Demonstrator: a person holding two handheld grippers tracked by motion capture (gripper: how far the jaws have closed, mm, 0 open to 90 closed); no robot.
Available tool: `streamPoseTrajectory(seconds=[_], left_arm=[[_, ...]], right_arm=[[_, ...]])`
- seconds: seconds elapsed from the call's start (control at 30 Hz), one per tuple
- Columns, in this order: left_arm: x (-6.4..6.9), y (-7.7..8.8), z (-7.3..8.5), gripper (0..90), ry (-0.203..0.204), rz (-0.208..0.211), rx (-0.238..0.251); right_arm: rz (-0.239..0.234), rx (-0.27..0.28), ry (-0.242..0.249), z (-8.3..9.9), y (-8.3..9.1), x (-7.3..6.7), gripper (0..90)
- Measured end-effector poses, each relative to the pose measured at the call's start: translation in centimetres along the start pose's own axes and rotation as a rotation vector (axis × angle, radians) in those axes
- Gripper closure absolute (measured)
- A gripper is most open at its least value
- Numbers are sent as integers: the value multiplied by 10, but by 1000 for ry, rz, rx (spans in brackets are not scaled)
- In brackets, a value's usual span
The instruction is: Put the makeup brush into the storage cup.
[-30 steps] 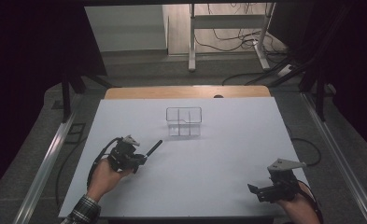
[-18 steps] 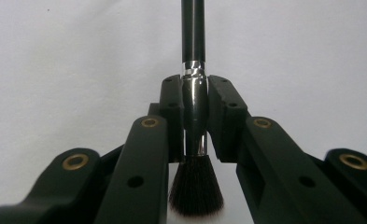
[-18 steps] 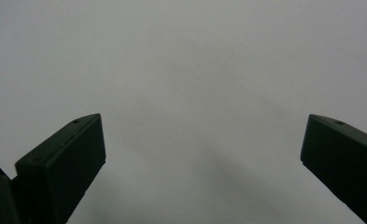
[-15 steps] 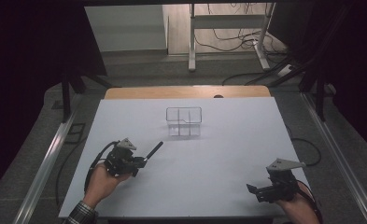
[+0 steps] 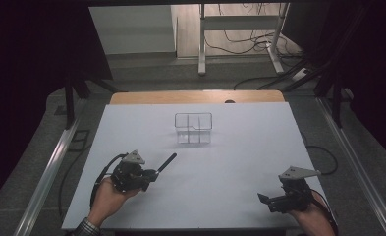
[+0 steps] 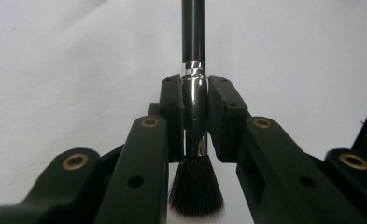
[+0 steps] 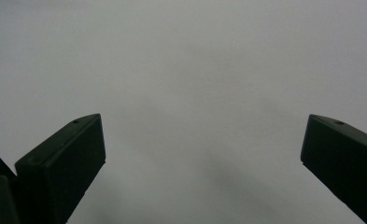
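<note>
Left gripper pinching a make-up brush, right gripper spread and idle.

In the lower left of the high view the left gripper (image 5: 153, 173) has its jaws pressed on the brush (image 6: 194, 100) at the bulging metal collar, with the handle running away to the top of the left gripper view and the bristles hanging back toward the camera. That rounded, polished collar gives little purchase, so the brush could swivel or slide out if it is swung quickly. The clear divided organizer (image 5: 193, 128) stands well apart at the upper centre of the white table (image 5: 239, 162); a long handle meeting its rim could tip it. At lower right, the right gripper (image 5: 265, 200) holds nothing.
</note>
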State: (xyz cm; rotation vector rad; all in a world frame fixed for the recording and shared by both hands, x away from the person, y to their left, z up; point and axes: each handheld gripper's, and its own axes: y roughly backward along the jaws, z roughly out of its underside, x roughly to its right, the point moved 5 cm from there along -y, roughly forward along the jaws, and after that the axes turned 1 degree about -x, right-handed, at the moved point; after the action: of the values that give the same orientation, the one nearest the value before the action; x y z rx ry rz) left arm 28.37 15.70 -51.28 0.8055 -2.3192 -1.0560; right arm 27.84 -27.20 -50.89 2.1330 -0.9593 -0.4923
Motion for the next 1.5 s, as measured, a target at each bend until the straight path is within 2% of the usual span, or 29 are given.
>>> streamPoseTrajectory(seconds=[0.23,0.4,0.43,0.57,0.6,0.73,0.9,1.13,1.17,1.3,1.37,1.5], left_arm=[[4,0,1,768,-6,24,-2],[11,0,1,769,-16,46,-1],[13,-1,0,768,-33,52,-6],[17,-1,-1,769,-44,68,-5],[20,-2,-2,769,-51,77,-3],[23,-3,-2,769,-64,84,-6],[29,-4,-2,768,-77,87,-9],[35,-5,-2,768,-88,94,-10],[37,-5,-2,768,-91,94,-10],[40,-7,-1,768,-94,100,-9],[43,-9,-2,768,-100,106,-11],[48,-11,-3,768,-113,117,-18]], right_arm=[[7,11,7,-2,-1,-2,0],[1,15,-4,-4,-1,-4,0],[6,21,-16,-6,-1,-5,0],[4,24,-18,-8,0,-6,0],[1,31,-33,-10,0,-8,0],[-11,41,-24,-14,0,-11,0],[-19,25,37,-18,-4,-20,0],[-35,25,75,-25,-7,-28,0],[-37,27,98,-27,-9,-31,0],[-35,24,127,-30,-10,-34,0],[-27,16,171,-32,-12,-37,0],[-35,16,194,-36,-14,-42,0]])
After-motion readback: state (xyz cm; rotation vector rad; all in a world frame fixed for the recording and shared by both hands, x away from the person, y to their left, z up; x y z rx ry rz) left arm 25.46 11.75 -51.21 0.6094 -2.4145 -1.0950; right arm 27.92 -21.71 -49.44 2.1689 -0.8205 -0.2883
